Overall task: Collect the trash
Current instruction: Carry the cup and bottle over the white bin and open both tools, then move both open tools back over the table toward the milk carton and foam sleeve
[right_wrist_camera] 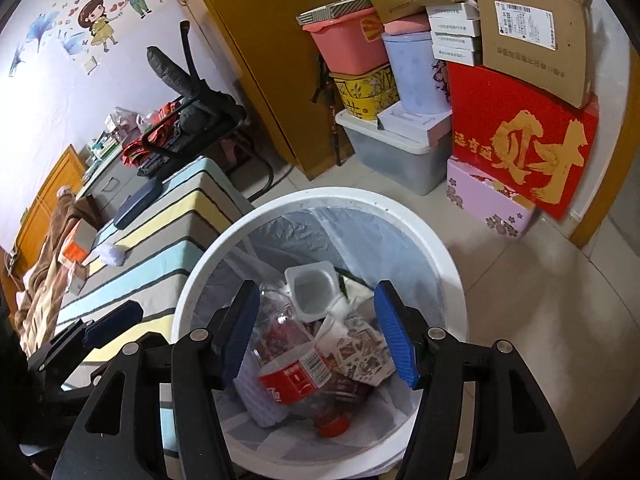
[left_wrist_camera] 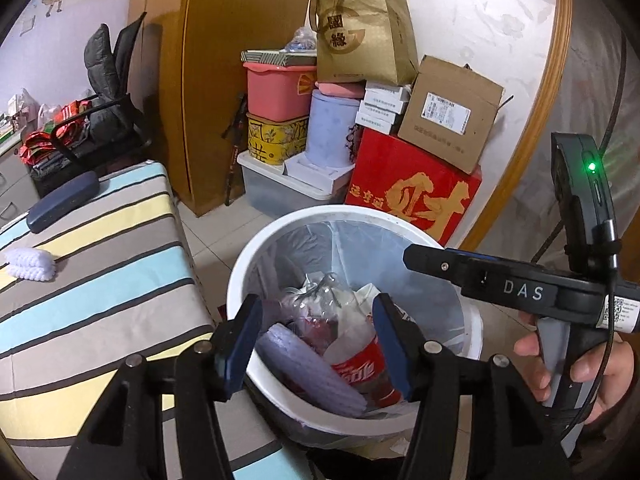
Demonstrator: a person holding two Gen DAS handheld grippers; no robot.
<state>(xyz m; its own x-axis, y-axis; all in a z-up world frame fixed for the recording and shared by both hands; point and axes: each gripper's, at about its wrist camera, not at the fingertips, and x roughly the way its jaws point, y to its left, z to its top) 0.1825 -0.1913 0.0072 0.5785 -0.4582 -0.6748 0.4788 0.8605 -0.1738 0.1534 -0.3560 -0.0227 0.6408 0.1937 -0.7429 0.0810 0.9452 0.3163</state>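
Observation:
A white trash bin [left_wrist_camera: 256,252] with a clear liner stands on the floor beside the striped table; it also shows in the right wrist view [right_wrist_camera: 448,240]. Inside lie a crushed cola bottle [left_wrist_camera: 360,368] [right_wrist_camera: 296,376], a white plastic cup [right_wrist_camera: 312,288], a printed wrapper [right_wrist_camera: 360,356] and a pale purple pad [left_wrist_camera: 304,368]. My left gripper [left_wrist_camera: 318,344] is open and empty above the bin. My right gripper [right_wrist_camera: 318,332] is open and empty above the bin; its body shows in the left wrist view [left_wrist_camera: 520,288]. A white crumpled tissue [left_wrist_camera: 28,264] [right_wrist_camera: 112,254] lies on the table.
The striped table [left_wrist_camera: 100,280] [right_wrist_camera: 160,240] holds a dark blue case [left_wrist_camera: 64,200] [right_wrist_camera: 138,202]. Stacked boxes and tubs, including a red box [left_wrist_camera: 412,196] [right_wrist_camera: 520,136], stand behind the bin by a wooden wardrobe [left_wrist_camera: 224,60]. A black chair [left_wrist_camera: 108,104] stands behind the table.

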